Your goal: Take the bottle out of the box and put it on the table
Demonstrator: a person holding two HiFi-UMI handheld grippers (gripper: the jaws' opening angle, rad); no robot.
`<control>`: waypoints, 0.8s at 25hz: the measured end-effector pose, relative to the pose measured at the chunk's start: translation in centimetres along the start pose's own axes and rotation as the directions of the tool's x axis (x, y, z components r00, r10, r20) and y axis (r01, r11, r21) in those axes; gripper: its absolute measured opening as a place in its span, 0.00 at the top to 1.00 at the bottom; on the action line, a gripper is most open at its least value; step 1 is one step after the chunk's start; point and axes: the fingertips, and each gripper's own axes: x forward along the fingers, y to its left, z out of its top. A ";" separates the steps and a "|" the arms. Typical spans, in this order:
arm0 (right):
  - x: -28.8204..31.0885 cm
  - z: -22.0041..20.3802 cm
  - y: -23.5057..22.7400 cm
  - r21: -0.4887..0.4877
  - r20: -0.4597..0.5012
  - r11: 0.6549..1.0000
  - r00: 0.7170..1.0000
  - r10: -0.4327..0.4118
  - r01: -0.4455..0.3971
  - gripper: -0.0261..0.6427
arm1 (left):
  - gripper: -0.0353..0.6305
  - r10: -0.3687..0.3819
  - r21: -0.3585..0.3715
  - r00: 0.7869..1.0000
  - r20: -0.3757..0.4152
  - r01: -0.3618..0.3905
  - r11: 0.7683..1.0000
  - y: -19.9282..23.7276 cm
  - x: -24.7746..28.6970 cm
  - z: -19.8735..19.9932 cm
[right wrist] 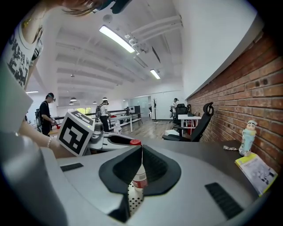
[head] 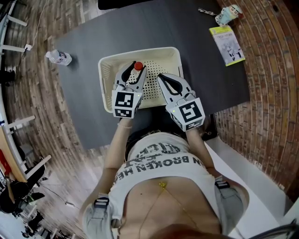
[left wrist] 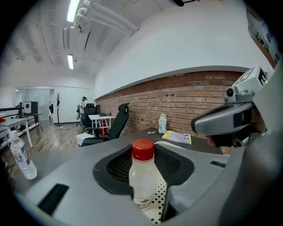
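Torso of a person, in a white printed shirt, lies nearest, on the near side of the box. Both claws reach over the near rim of the cream perforated box, which sits on the dark bench.

Left claw: jaws spread wide, with one tip on either side of the bottle. The pads appear clear of it, though light contact is hard to rule out.

Right claw: jaws closed tip to tip and holding nothing, inside the box just right of the bottle.

Bottle: milky body and red cap, upright on the box floor in the far half, slightly left of centre.

Beyond the box's far left corner, a clear water bottle stands at the bench edge. Beyond its far right corner lie a yellow booklet and, farther still, a small figure-shaped flask. Behind these runs a brick wall.
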 end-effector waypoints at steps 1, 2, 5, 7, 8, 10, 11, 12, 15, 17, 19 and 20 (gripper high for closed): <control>0.0 -0.1 -0.1 0.000 -0.001 1.000 1.000 -0.003 0.003 0.95 | 0.72 0.004 0.006 1.000 -0.003 -0.004 1.000 0.0 0.0 0.0; -0.1 -0.1 -0.2 0.000 -0.002 1.000 1.000 -0.006 0.006 0.95 | 0.72 0.008 0.011 1.000 -0.006 -0.008 1.000 0.0 0.0 -0.1; -0.1 -0.3 -0.4 0.003 -0.004 1.000 1.000 -0.010 0.010 0.95 | 0.72 0.016 0.025 1.000 -0.011 -0.015 1.000 -0.3 0.0 -0.3; -0.1 -0.4 -0.4 0.002 -0.001 1.000 1.000 -0.009 0.009 0.95 | 0.72 0.020 0.026 1.000 -0.007 -0.019 0.999 -0.5 0.0 -0.3; -0.1 -0.4 -0.4 0.001 -0.001 1.000 1.000 -0.009 0.009 0.95 | 0.72 0.021 0.023 1.000 -0.004 -0.021 1.000 -0.6 0.1 -0.4; -0.1 -0.4 -0.3 -0.002 -0.001 1.000 1.000 -0.006 0.006 0.95 | 0.72 0.023 0.011 1.000 -0.002 -0.023 1.000 -0.6 0.0 -0.5; -0.1 -0.5 -0.3 -0.003 -0.001 1.000 1.000 -0.004 0.004 0.95 | 0.72 0.022 0.005 1.000 -0.001 -0.022 1.000 -0.5 0.0 -0.5; -0.2 -0.5 -0.2 -0.003 -0.002 1.000 1.000 -0.002 0.002 0.95 | 0.72 0.020 0.001 1.000 -0.001 -0.020 1.000 -0.5 -0.1 -0.6; -0.2 -0.6 0.1 -0.006 -0.005 1.000 1.000 0.007 -0.007 0.95 | 0.73 0.012 -0.005 1.000 0.003 -0.012 1.000 -0.2 -0.6 -0.6; -0.2 -0.7 0.3 -0.007 -0.006 1.000 1.000 0.012 -0.012 0.95 | 0.73 0.006 -0.002 1.000 0.004 -0.006 1.000 -0.3 -0.8 -0.7; -0.3 -0.8 0.3 -0.007 -0.008 1.000 1.000 0.013 -0.014 0.95 | 0.73 0.000 0.006 1.000 0.003 0.000 1.000 -0.6 -0.9 -0.7; -0.3 -0.8 0.3 -0.006 -0.008 1.000 1.000 0.014 -0.014 0.95 | 0.73 -0.002 0.010 1.000 0.001 0.002 1.000 -0.7 -0.9 -0.8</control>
